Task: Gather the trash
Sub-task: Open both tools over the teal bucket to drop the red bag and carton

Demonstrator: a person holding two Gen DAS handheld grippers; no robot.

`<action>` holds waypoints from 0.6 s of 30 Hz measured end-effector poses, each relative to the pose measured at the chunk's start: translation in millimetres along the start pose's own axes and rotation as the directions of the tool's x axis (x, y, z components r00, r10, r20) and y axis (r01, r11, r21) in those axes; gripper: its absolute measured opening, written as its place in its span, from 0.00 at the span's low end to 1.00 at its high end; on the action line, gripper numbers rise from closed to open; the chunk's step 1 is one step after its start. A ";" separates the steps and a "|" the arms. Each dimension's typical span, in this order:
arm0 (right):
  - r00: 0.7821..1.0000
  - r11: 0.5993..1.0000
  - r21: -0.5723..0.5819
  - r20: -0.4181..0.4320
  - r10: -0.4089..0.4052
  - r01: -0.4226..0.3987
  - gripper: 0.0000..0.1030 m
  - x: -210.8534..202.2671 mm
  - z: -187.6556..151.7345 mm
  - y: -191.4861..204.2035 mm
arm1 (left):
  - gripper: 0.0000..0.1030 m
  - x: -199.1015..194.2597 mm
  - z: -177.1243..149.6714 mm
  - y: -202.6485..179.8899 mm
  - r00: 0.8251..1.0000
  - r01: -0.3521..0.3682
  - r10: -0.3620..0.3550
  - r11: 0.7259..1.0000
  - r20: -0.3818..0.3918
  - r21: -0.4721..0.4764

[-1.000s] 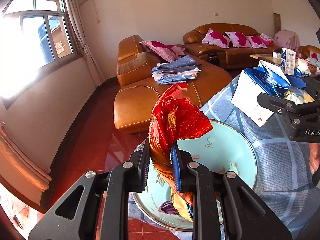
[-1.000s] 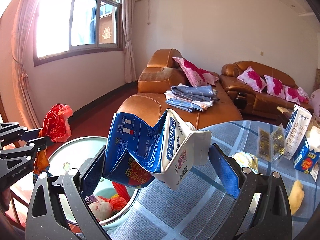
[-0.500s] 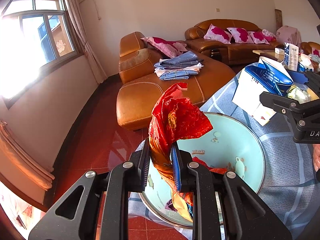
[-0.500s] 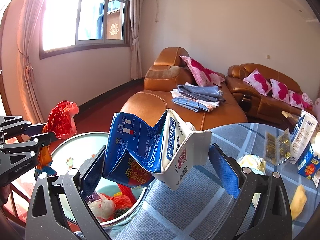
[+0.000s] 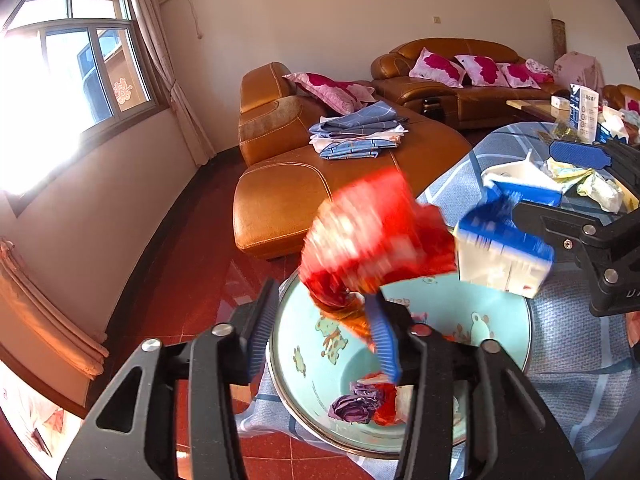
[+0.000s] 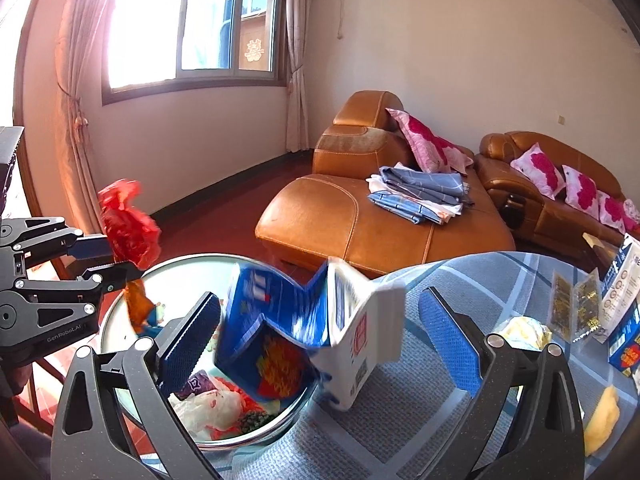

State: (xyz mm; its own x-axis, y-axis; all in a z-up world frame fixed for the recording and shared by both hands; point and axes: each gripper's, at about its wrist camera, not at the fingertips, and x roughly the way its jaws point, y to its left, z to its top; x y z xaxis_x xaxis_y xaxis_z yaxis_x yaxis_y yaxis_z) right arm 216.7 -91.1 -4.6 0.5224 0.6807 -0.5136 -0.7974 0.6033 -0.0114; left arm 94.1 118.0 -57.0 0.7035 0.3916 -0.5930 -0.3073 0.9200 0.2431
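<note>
Change since the earlier frames: both items, then clamped, now sit loose between parted pads and are motion-blurred over the basin. EARLIER grip on each is gone.

Item 1. Red snack wrapper (image 5: 376,236). Previously pinched upright in the left hand-held gripper (image 5: 320,328); that gripper's jaws are now opening, and the wrapper leans to the right above them, only its crumpled orange tail still brushing the right pad. Long axis roughly diagonal, broad end up and right, narrow end down toward the basin.

Item 2. Blue-and-white carton (image 6: 316,332), crushed and folded. Lies between the pads of the right hand-held gripper (image 6: 316,344), which stand well apart with visible gaps on both sides; no pad presses it. Long axis tilted, white spout end low and right, blue end toward the left. It overhangs the basin's right rim and the cloth.

Item 3. Pale green basin (image 5: 516,344), cartoon-printed, at the near left edge of the cloth-covered counter (image 6: 408,432). Already holds purple, white and red scraps.

Judgement: both pieces appear released for the drop; the carton may catch the rim.

Remaining on counter, far right: packets (image 6: 576,304), yellow scraps (image 6: 600,420), a small box (image 6: 624,344).
</note>
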 end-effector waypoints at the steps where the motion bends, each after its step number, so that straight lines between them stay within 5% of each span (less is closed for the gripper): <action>1: 1.000 1.000 0.000 0.002 -0.001 0.001 0.95 -0.7 -0.7 0.1 | 0.48 0.0 0.0 -0.2 1.000 -0.002 0.002 1.000 0.000 0.002; 7: 1.000 1.000 0.016 0.017 -0.005 0.005 0.95 -4.3 -1.1 -2.4 | 0.55 -1.6 0.8 0.7 1.000 -0.007 0.007 1.000 0.009 -0.007; 10: 1.000 0.999 0.029 0.022 -0.016 0.015 0.95 -6.5 -2.3 -3.9 | 0.72 -2.6 1.2 1.2 1.000 -0.019 0.019 1.000 0.022 -0.014; 18: 0.998 0.998 0.037 0.037 -0.043 0.042 0.95 -10.9 -4.0 -4.7 | 0.72 -3.4 -0.7 -5.0 0.999 0.022 -0.022 1.000 0.028 -0.001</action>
State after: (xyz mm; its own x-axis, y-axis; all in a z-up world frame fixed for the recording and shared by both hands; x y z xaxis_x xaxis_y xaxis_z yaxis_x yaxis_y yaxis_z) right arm 213.6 -103.0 -2.3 0.5671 0.6688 -0.4807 -0.7630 0.6464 -0.0009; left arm 92.7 112.0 -56.7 0.7276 0.3718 -0.5765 -0.2928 0.9283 0.2291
